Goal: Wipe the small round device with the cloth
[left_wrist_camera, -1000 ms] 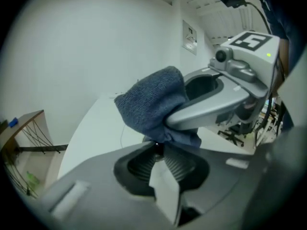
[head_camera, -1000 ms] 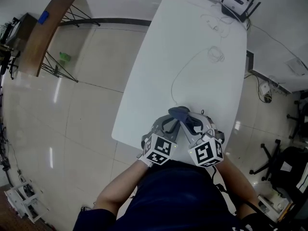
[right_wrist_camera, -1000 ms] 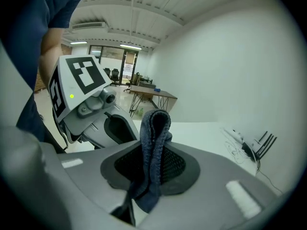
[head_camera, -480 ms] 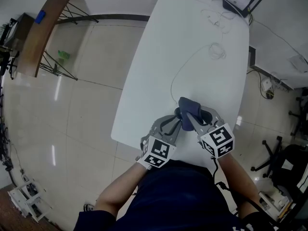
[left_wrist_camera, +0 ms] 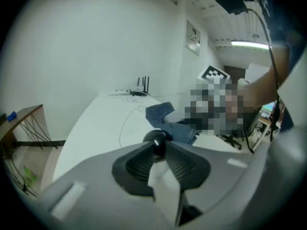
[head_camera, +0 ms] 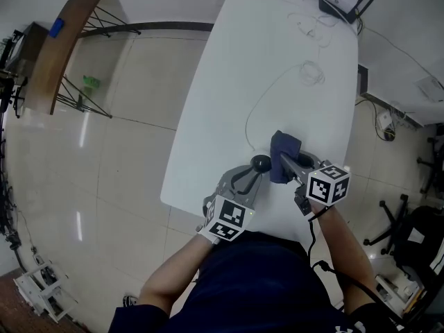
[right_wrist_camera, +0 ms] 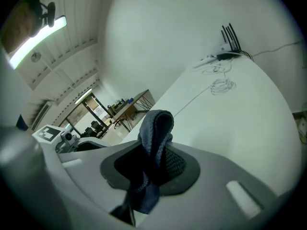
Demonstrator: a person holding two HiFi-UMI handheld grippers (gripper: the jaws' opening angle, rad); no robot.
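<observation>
Left gripper pinches the device by the tabletop's near edge, its jaws just eased wider; they hide its lower half. Right gripper clamps the cloth, its tail lost between the jaws. The cloth covered the device before and now hangs just right of it.

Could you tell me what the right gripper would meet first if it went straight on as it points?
Most likely the bare white table top, since the right gripper, clamping the cloth, tilts downward; the thin cable lies near, depth unclear.
</observation>
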